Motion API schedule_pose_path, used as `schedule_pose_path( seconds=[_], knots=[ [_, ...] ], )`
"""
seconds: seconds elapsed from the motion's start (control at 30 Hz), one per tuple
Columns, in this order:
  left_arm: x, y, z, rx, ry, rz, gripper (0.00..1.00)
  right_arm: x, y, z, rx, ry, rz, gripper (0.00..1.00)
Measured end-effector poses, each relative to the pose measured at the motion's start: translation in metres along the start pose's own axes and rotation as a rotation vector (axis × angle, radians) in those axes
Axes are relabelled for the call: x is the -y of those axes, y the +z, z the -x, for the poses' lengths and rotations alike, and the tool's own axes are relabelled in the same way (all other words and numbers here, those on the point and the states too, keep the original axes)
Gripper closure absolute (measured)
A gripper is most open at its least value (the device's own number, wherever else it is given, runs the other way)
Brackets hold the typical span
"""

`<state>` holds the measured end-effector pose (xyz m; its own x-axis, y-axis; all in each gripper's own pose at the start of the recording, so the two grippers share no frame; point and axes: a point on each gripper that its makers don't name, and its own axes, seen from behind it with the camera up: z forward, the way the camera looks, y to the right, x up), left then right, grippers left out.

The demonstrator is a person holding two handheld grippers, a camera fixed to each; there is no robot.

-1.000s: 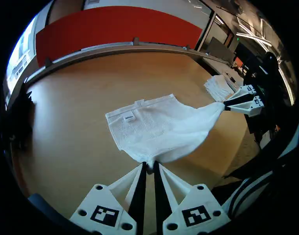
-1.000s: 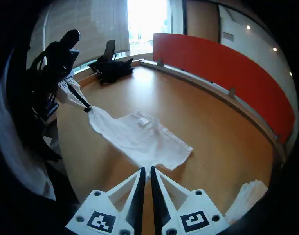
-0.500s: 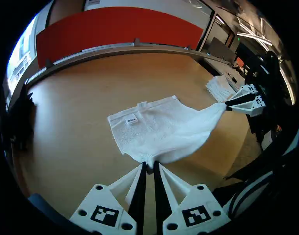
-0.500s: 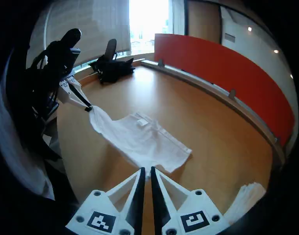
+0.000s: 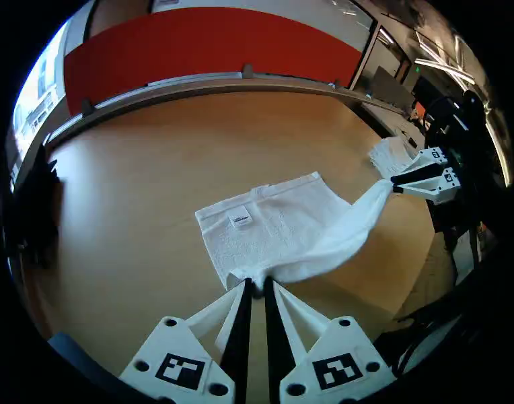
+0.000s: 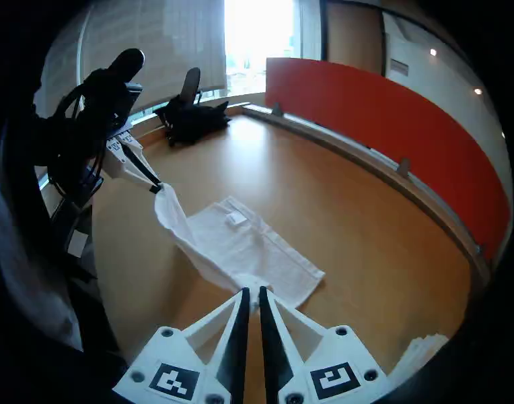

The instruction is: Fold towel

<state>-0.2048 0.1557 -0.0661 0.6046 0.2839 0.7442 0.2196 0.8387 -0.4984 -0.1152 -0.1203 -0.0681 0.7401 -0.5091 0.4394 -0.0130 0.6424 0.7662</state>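
Note:
A white towel [image 5: 284, 229] with a small label lies partly on the wooden table [image 5: 156, 161], its near edge lifted. My left gripper [image 5: 257, 291] is shut on one near corner of it. In the left gripper view the right gripper [image 5: 393, 186] pinches the other near corner at the right, the cloth stretched between the two. In the right gripper view the towel [image 6: 243, 246] runs from my right gripper [image 6: 253, 291], shut on its corner, up to the left gripper [image 6: 156, 189] at the left, held by a person in dark clothing.
A red partition [image 5: 210, 47] runs along the table's far edge. A stack of folded white towels [image 5: 391, 153] sits near the right gripper, also seen at lower right as the stack [image 6: 425, 350]. A dark bag [image 6: 193, 118] rests at the table's far end by the window.
Both grippers have lifted the near edge and carried it toward the far edge. The raised cloth has narrowed into a taut band between them, and the towel's flat part looks shorter.

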Motion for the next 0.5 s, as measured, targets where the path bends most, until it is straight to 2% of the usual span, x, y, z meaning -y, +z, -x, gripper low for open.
schedule_pose_path(
  seconds=[0.27,0.5],
  knots=[
    [0.017,0.019,-0.015,-0.002,-0.053,-0.020,0.87,-0.020,0.018,-0.003,0.016,-0.012,0.016,0.90],
    [0.028,0.033,-0.024,0.012,-0.033,-0.035,0.87,-0.034,0.032,-0.001,0.030,-0.011,0.030,0.90]
  ],
)
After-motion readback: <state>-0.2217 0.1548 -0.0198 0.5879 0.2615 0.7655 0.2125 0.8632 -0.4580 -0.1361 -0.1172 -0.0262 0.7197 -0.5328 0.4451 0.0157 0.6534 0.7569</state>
